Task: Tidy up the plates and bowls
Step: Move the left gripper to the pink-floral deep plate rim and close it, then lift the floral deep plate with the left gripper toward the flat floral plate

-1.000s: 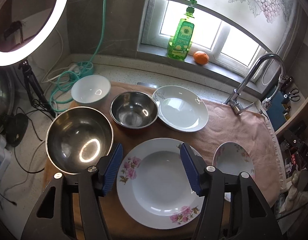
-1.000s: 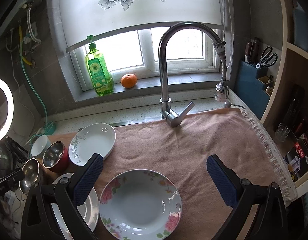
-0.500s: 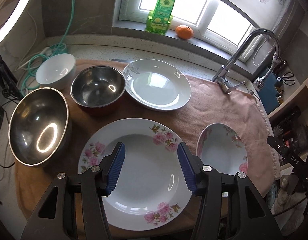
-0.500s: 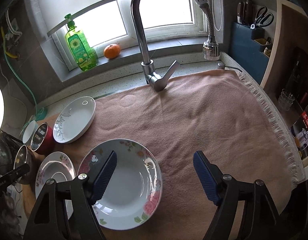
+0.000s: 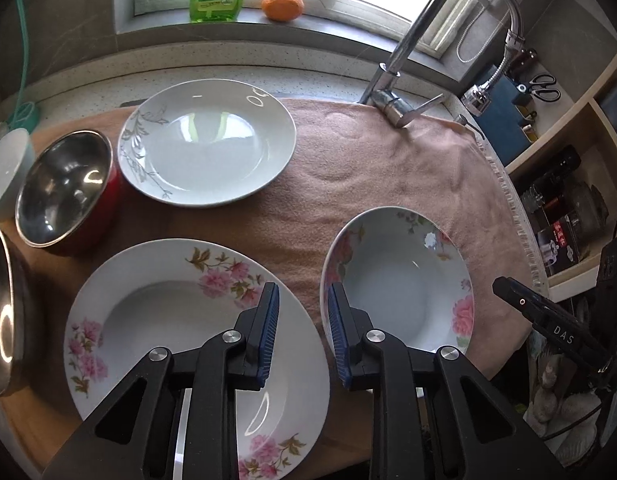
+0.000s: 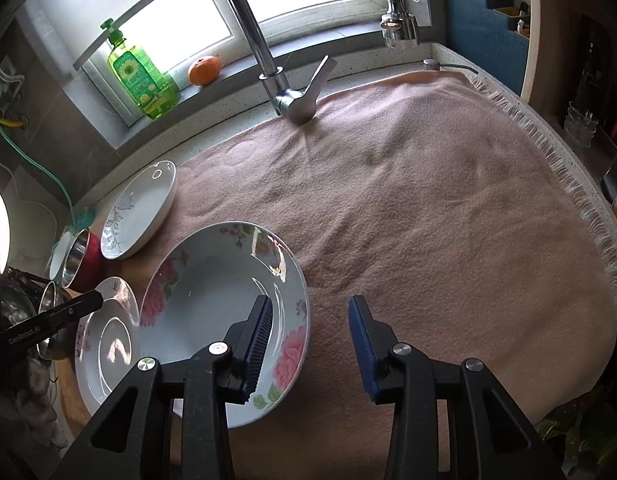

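A large pink-flowered plate lies at the front left and shows again in the right wrist view. A smaller deep floral plate sits to its right on the pink towel; it also fills the lower left of the right wrist view. My left gripper hovers open, narrowly, above the gap between these two plates. My right gripper is open, its left finger over the deep plate's right rim, its right finger over the towel. A leaf-patterned white plate lies behind.
A red-sided steel bowl, a white bowl and a big steel bowl stand at the left. A faucet rises at the back. A soap bottle and an orange sit on the sill. Shelves lie to the right.
Both grippers moved lower and closer to the plates. The left gripper shifted right toward the gap between the plates and its jaws narrowed. The right gripper's jaws narrowed and moved onto the deep plate's rim.
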Demonstrator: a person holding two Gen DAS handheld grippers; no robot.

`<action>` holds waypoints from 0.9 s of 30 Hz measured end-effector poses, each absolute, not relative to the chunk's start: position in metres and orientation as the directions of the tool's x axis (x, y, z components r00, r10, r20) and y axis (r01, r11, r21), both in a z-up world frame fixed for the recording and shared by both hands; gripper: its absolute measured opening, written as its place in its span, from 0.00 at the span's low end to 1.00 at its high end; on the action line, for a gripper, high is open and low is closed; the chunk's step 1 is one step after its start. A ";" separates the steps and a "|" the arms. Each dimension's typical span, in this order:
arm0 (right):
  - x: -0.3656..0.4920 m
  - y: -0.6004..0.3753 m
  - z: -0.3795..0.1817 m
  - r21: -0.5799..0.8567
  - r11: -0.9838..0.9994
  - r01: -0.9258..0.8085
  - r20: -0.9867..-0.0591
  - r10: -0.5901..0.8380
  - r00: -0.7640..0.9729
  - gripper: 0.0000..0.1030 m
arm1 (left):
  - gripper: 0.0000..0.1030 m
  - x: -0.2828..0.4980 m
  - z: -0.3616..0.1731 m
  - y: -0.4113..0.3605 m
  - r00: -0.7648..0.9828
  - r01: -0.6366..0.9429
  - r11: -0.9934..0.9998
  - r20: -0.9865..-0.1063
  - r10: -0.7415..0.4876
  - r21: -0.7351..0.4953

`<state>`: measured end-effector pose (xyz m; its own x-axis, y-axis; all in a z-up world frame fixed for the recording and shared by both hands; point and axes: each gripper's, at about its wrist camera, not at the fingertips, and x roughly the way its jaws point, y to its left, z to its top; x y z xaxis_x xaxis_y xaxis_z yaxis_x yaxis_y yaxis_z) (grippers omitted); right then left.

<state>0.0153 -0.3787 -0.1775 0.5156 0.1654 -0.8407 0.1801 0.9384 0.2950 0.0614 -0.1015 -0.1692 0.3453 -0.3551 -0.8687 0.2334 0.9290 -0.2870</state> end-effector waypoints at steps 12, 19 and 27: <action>0.012 -0.393 -0.206 0.398 0.886 0.237 -0.848 0.257 0.465 0.29 | 0.15 0.070 -0.190 -0.130 0.271 0.286 0.921 -0.900 -0.343 -0.265; 0.016 -0.394 -0.208 0.395 0.890 0.228 -0.850 0.260 0.459 0.29 | 0.15 0.075 -0.193 -0.132 0.269 0.281 0.926 -0.906 -0.327 -0.251; 0.021 -0.390 -0.215 0.423 0.879 0.219 -0.848 0.299 0.438 0.21 | 0.13 0.078 -0.201 -0.133 0.249 0.279 0.927 -0.913 -0.322 -0.251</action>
<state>0.0206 -0.3898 -0.2145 0.4381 0.2986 -0.8479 0.2188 0.8794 0.4228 0.0781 -0.1333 -0.2009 0.2487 -0.3221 -0.9135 0.2790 0.9269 -0.2508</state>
